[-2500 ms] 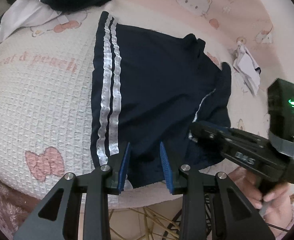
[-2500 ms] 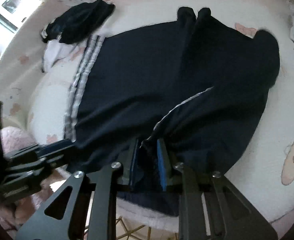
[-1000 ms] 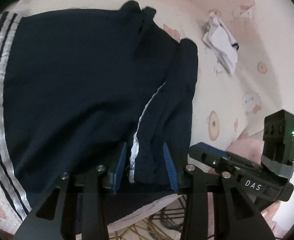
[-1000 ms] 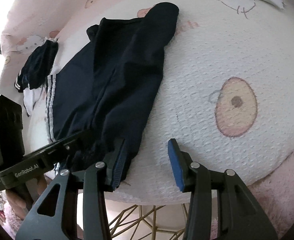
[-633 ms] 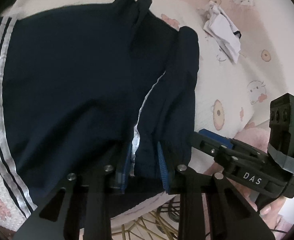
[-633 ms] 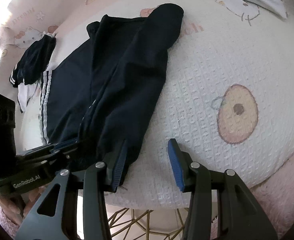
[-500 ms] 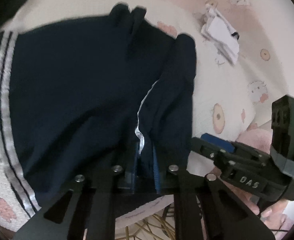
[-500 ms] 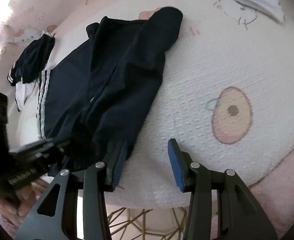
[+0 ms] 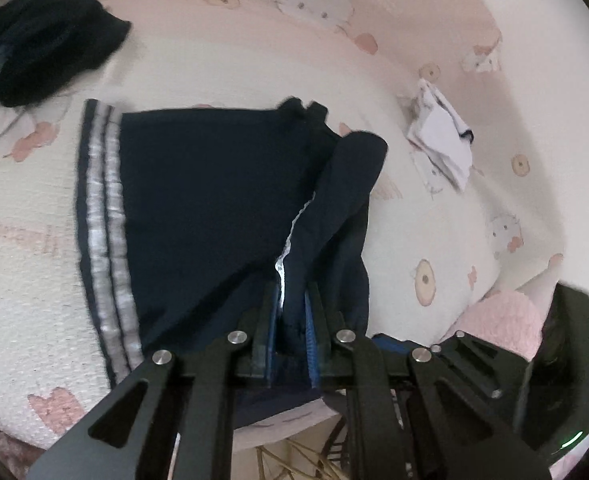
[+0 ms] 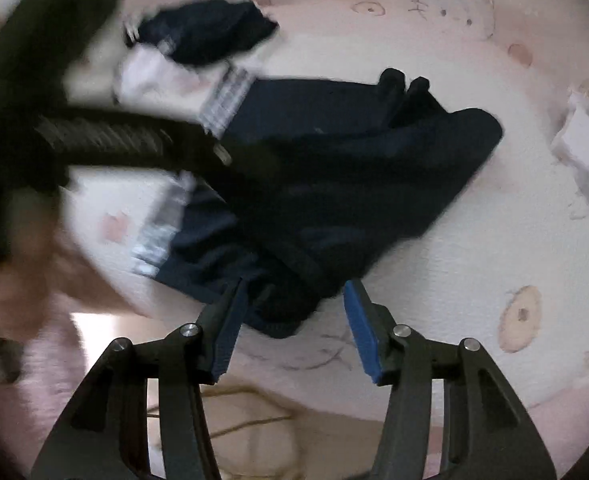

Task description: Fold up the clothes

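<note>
A navy garment with white side stripes lies spread on the white and pink bed cover. My left gripper is shut on a raised fold of it near the front edge, where a thin white seam runs up the cloth. The right wrist view is blurred by motion. There the right gripper hangs over the garment's near hem, its jaws opening. The hem lies between the fingers, but the pads do not press it. The left gripper's body crosses that view at the left.
A dark clothes pile on white cloth sits at the far left. Folded white cloth lies at the far right. A pink fluffy cushion and a gold wire frame are below the bed's edge. A hand shows at the left.
The left jaws closed on the garment's seamed fold and lifted it. The right gripper rolled and swung left from bare cover to over the hem, its jaws wider.
</note>
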A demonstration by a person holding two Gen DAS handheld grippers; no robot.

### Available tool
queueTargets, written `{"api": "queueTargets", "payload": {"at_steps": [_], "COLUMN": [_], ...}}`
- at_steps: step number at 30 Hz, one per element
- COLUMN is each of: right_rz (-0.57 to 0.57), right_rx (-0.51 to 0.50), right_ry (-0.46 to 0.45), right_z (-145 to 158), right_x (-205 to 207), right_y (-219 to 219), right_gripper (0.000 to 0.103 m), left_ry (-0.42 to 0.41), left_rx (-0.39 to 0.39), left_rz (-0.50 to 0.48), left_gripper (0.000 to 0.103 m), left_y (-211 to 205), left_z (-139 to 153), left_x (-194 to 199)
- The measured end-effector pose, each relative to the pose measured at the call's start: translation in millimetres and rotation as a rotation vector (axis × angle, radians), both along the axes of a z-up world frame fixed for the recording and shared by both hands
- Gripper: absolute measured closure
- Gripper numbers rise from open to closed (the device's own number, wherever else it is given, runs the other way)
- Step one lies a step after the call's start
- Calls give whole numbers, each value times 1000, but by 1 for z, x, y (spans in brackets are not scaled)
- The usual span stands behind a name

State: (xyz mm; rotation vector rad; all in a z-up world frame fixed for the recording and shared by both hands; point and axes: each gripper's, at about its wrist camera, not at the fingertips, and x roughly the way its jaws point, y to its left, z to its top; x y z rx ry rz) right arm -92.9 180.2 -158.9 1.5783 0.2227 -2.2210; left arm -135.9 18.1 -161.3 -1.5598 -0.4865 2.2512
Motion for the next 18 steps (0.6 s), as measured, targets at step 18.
{"api": "queueTargets", "payload": {"at_steps": [18], "right_rz": [-169], "right_rx": [-203], "right_ry": [-171], "right_z": [-1], "right_x": [-7], "right_y": [58], "right_gripper": [49], "left_ry": [-138], "left_rx": [199], "left_rz": [115], "left_gripper": [59], "left_y": [-65], "left_z": [-50], "left_x": [34]}}
